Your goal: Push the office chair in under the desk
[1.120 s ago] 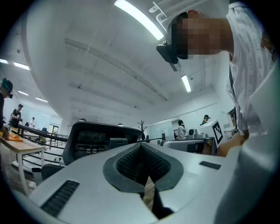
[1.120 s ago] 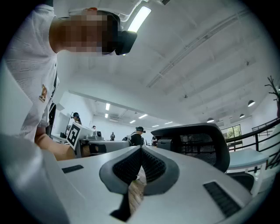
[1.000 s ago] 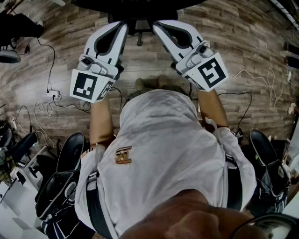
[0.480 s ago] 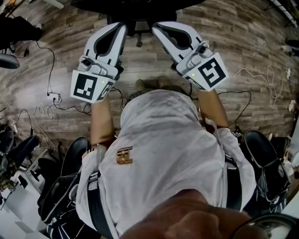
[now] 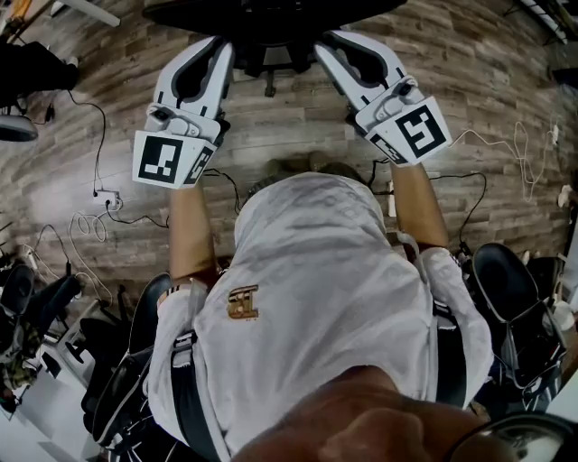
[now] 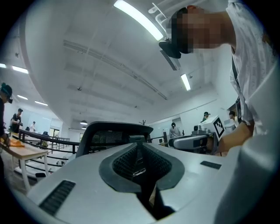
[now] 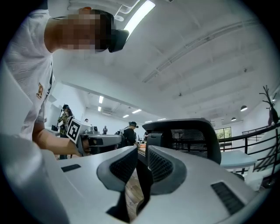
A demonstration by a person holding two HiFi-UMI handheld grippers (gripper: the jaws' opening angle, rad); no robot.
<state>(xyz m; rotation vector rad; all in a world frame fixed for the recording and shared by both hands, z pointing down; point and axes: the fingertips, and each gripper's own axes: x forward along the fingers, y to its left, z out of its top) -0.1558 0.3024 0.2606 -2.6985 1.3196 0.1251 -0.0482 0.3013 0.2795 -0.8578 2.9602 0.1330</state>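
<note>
Both forearms reach straight ahead, side by side, toward the office chair point(image 5: 271, 13).

- The left hand-held gripper point(image 5: 219, 43) is at the chair's near left edge. Its jaws are pressed together with nothing between them.
- The right hand-held gripper point(image 5: 327, 38) is at the chair's near right edge. Its jaws are a narrow slit apart and opening, pinching nothing.
- The 2 marker cubes sit at the ends away from the chair.

The chair stands directly ahead of the person on the plank floor point(image 5: 488, 117). Its mesh backrest point(image 6: 109, 133) is upright, long axis vertical, broadside to the 2 grippers and just beyond both sets of tips.

- The head view cuts the chair off at the frame's top edge.
- Only a dark rim and part of the wheeled base point(image 5: 268, 65) show.
- I cannot tell whether either gripper's tips touch the backrest.
- Whatever lies beyond the chair is out of frame.
</note>
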